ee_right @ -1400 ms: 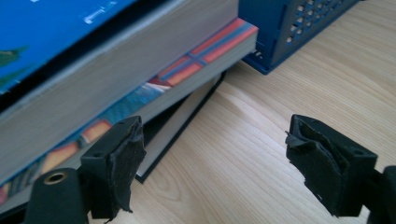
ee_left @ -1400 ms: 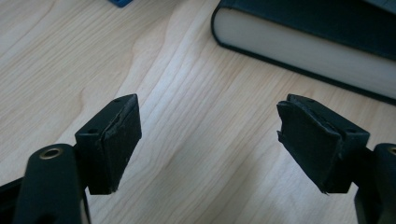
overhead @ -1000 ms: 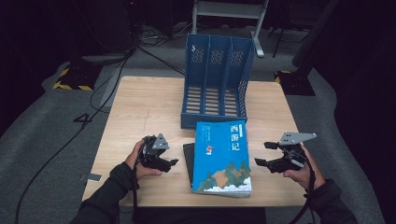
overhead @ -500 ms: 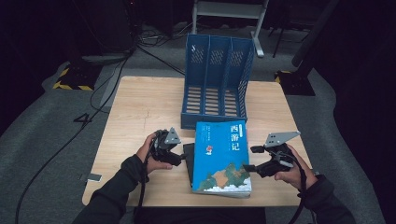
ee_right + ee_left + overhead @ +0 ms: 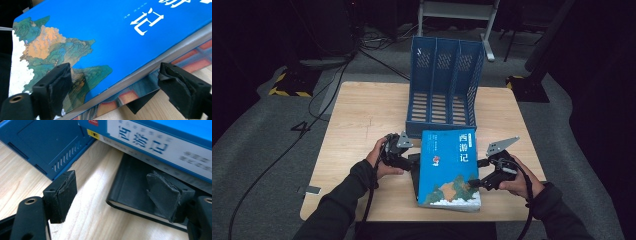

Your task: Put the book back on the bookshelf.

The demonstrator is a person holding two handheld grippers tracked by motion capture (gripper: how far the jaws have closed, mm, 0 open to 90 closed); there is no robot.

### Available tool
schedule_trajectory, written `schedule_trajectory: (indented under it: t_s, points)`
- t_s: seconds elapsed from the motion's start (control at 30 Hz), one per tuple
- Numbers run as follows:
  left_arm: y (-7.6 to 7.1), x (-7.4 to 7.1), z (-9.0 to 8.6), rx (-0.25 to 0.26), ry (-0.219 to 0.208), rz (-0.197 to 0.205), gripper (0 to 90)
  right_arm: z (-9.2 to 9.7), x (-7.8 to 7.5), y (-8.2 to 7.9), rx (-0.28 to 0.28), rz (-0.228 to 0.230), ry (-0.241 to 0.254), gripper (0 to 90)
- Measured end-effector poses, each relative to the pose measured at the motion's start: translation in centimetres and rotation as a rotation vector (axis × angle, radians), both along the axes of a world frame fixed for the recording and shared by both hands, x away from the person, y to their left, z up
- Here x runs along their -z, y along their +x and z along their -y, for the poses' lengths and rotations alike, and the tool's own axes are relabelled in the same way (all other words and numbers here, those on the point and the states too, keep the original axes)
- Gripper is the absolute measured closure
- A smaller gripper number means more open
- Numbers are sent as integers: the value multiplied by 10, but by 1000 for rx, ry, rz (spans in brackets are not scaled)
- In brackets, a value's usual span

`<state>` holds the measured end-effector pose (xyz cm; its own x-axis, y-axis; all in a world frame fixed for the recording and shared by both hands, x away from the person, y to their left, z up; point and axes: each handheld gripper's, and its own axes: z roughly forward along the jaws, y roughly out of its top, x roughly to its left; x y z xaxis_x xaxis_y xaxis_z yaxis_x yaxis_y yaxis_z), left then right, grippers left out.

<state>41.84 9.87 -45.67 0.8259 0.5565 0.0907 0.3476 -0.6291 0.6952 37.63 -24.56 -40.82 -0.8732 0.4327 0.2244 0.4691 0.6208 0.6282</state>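
A thick blue hardcover book with a painted landscape cover [image 5: 449,167] is lying flat at the six o'clock edge of the pale wooden surface [image 5: 362,115], topmost of a small stack. Beneath it, a black-covered book [image 5: 135,192] is protruding toward nine o'clock, and a book with a red-and-blue patterned cover [image 5: 160,82] is showing under its three o'clock edge. A blue plastic three-slot file rack [image 5: 443,87] is standing upright at twelve o'clock, touching the stack's far end, its slots facing the person, which suits loading books on edge. The left tool [image 5: 409,161] is sitting at nine o'clock of the stack, jaws standing wide with nothing gripped; one pad [image 5: 163,195] is hovering over the black cover, the other [image 5: 62,195] over bare wood. The right tool [image 5: 476,181] is at three o'clock, its jaws having just been opening, now bracketing the blue book's edge without pressing on it. Judged from this flanking, both tools are lining up to lift the top volume.
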Motion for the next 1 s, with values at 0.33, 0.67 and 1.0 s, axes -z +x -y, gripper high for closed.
schedule_trajectory:
  t_s: [0.33,0.67,1.0]
  points:
    - [11,0,7,-26,-11,8,246,-1,-2,1,-19,38,13,131]
    - [17,-1,5,-45,-37,5,284,-9,-6,15,-20,61,80,207]
    - [24,2,6,-52,-43,5,287,-16,2,43,-12,-12,197,557]
